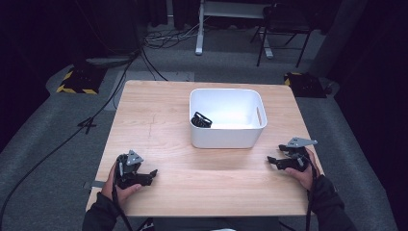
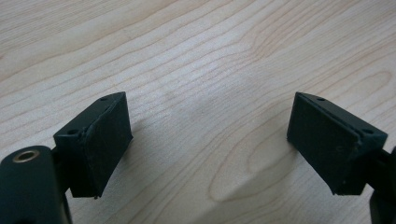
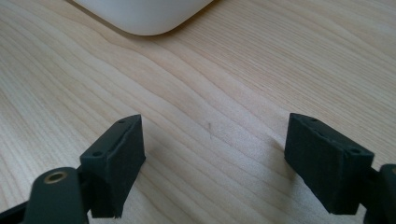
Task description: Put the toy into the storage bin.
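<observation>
A white plastic bin (image 1: 226,139) stands at the middle of the wooden table (image 1: 159,125), with a small black object (image 1: 201,120) lying in its left corner. My left gripper (image 1: 153,173) rests on the table near the front left, held by a hand, pointing right. In the left gripper view its jaws stand apart with bare wood between them (image 2: 208,135). My right gripper (image 1: 270,160) rests near the front right edge, pointing left. Its black pads (image 3: 119,158) are wide apart over bare wood, and the bin's rounded corner (image 3: 144,18) lies just ahead.
Beyond the table lie grey carpet, black cables (image 1: 96,110) trailing to the left, a yellow-and-black striped base (image 1: 77,82), a desk leg (image 1: 199,29) and a dark chair (image 1: 284,24).
</observation>
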{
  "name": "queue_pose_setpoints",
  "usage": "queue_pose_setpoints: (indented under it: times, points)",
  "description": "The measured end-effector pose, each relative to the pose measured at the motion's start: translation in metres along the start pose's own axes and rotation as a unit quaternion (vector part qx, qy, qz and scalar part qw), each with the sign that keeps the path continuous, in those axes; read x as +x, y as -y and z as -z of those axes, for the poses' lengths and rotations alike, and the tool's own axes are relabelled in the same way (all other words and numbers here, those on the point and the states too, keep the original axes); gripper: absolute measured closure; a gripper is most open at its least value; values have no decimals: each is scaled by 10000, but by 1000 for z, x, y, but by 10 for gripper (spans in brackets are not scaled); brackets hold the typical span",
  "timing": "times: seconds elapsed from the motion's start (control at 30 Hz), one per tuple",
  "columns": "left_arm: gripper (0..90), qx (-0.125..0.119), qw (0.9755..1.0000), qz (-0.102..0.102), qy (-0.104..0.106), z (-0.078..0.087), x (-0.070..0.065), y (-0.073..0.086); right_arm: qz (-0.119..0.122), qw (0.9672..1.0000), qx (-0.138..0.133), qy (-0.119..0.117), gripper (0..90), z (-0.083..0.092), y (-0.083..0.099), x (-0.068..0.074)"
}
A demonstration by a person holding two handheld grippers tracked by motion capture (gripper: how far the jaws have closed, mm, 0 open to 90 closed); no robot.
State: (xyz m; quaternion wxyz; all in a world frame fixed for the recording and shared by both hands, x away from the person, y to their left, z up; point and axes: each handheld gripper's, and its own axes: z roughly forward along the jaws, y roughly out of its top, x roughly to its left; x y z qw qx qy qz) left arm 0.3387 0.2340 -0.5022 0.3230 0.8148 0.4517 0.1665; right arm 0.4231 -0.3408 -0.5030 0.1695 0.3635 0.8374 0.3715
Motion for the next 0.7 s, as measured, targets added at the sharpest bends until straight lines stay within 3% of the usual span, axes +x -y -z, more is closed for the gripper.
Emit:
queue_pose_setpoints:
  times: [0.7]
  points:
    - [139,-21,10000,4,-17,0,0,0,17,10000,0,-12,202,0,0,0]
